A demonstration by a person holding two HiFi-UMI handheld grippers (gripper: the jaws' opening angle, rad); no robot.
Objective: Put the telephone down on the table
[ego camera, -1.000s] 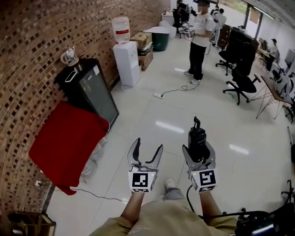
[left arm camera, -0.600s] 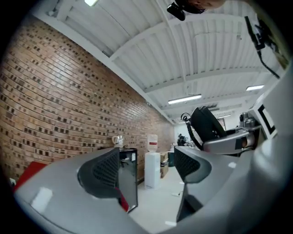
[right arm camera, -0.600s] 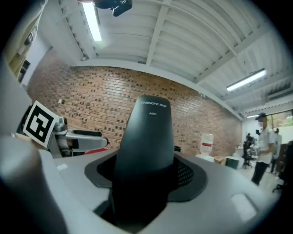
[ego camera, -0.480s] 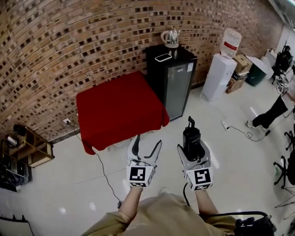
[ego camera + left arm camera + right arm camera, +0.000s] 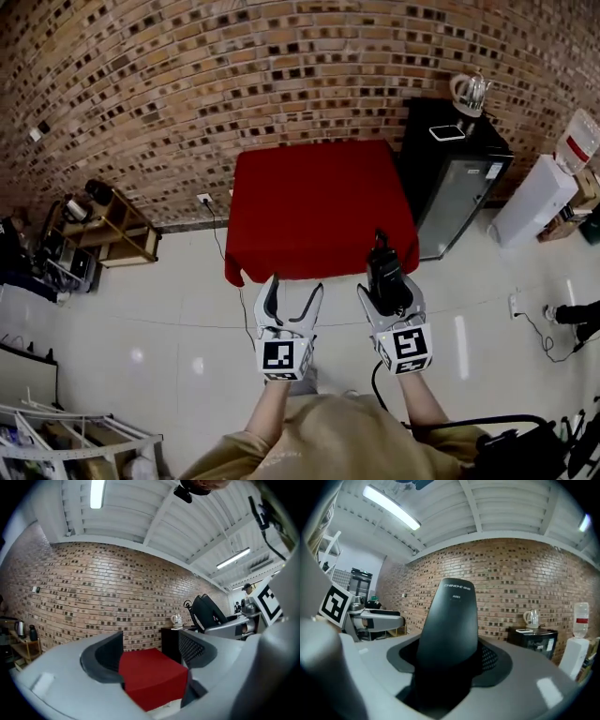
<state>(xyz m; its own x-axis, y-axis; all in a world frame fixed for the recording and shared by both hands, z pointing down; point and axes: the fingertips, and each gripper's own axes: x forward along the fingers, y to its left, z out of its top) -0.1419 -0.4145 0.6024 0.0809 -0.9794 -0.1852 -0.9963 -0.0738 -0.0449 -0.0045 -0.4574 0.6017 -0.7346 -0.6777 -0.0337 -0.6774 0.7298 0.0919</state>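
Right gripper (image 5: 390, 298) pinches the black plastic telephone handset (image 5: 385, 270), left gripper (image 5: 293, 295) jaws spread & empty, red-draped square table (image 5: 319, 192) well ahead, so prob whole setdown's left.

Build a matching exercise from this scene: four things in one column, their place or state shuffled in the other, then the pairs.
1. black telephone handset
2. left gripper
3. square table under red cloth
4. clear glass kettle

A. on top of the black cabinet
B. open, nothing between its jaws
C. clamped in the right gripper
D. beside the brick wall

Pairs: 1-C, 2-B, 3-D, 4-A
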